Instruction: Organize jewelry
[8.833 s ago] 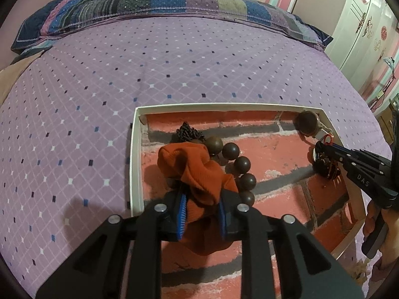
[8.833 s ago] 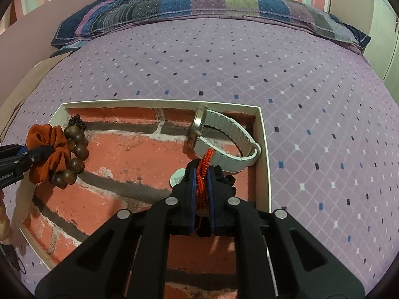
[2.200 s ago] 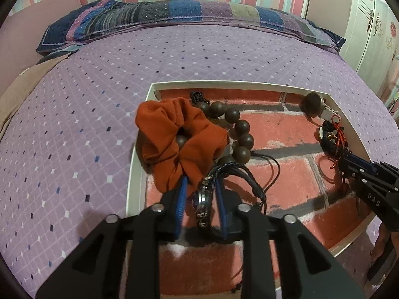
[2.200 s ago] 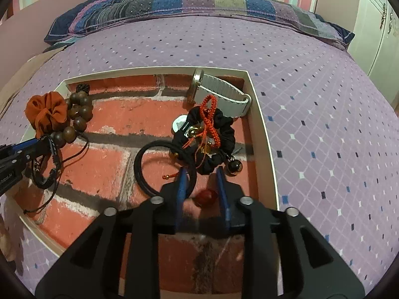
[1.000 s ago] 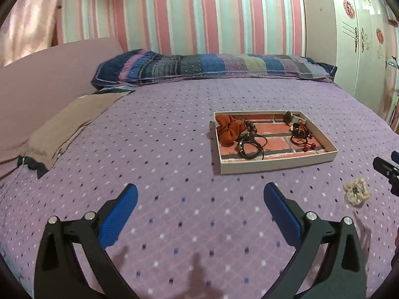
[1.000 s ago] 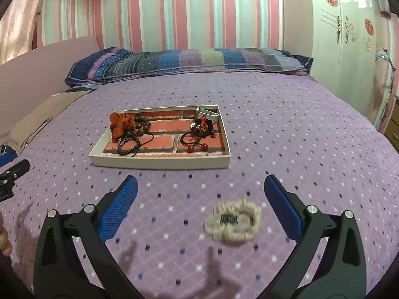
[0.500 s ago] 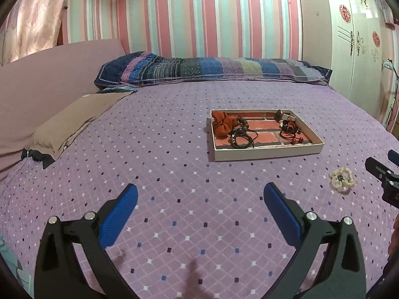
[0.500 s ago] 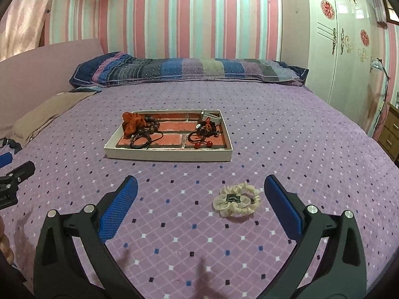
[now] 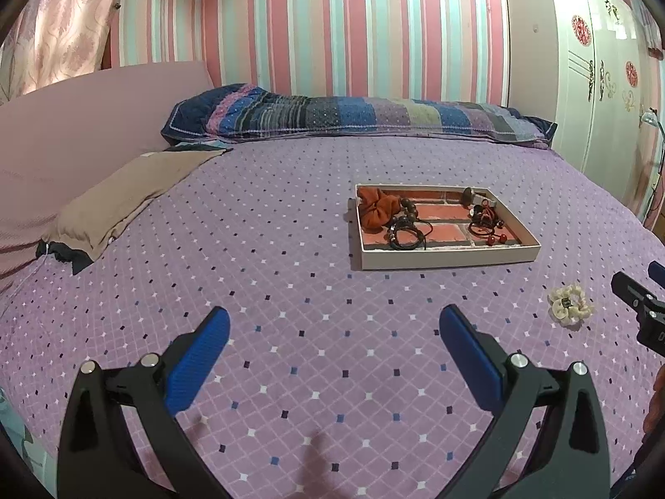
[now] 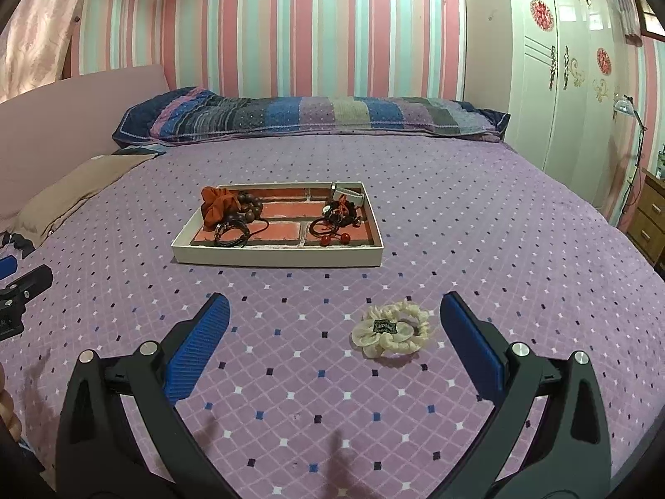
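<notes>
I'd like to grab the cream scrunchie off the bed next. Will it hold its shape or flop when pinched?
The cream scrunchie looks like gathered ruffled fabric, so it will probably squash and droop rather than stay a ring. It seems light, lying flat on the soft bedspread. It is unlikely to roll. The right gripper stands wide open near it.

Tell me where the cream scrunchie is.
The cream scrunchie lies on the purple bedspread, outside and in front of the tray, just inside the open right gripper's right finger.
</notes>
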The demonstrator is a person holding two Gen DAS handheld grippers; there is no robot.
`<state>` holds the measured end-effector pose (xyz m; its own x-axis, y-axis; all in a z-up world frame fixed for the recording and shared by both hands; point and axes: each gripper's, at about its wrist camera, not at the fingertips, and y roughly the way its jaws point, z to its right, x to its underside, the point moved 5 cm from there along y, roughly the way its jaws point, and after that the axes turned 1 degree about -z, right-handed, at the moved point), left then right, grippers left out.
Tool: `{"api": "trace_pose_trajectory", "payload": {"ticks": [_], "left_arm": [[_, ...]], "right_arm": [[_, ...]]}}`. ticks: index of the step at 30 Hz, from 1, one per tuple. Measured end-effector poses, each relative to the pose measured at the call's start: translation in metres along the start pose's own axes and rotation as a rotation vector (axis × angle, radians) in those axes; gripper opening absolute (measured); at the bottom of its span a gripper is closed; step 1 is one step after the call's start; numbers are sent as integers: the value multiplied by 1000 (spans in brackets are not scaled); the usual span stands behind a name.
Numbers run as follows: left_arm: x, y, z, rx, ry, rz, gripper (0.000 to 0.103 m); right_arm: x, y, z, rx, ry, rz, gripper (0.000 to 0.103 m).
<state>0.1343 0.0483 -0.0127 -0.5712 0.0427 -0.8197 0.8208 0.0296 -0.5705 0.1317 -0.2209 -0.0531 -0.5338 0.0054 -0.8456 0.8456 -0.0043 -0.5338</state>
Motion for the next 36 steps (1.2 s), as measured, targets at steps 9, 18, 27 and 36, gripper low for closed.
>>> {"api": "trace_pose_trajectory", "payload": {"ticks": [9, 18, 27, 36], "left_arm": [[2, -5, 4, 4, 6, 3, 99], [2, -6, 4, 14, -5, -1, 99], [4, -6, 7, 12, 7, 0, 99], [5, -7, 10, 11, 16, -3, 99]], "right_arm": [[-3, -8, -2, 4, -12, 18, 99], [-3, -10, -5, 11, -21, 17, 99], [-4, -9, -4, 16, -23, 15, 99], [-3, -9, -3, 19, -27, 12, 99]]}}
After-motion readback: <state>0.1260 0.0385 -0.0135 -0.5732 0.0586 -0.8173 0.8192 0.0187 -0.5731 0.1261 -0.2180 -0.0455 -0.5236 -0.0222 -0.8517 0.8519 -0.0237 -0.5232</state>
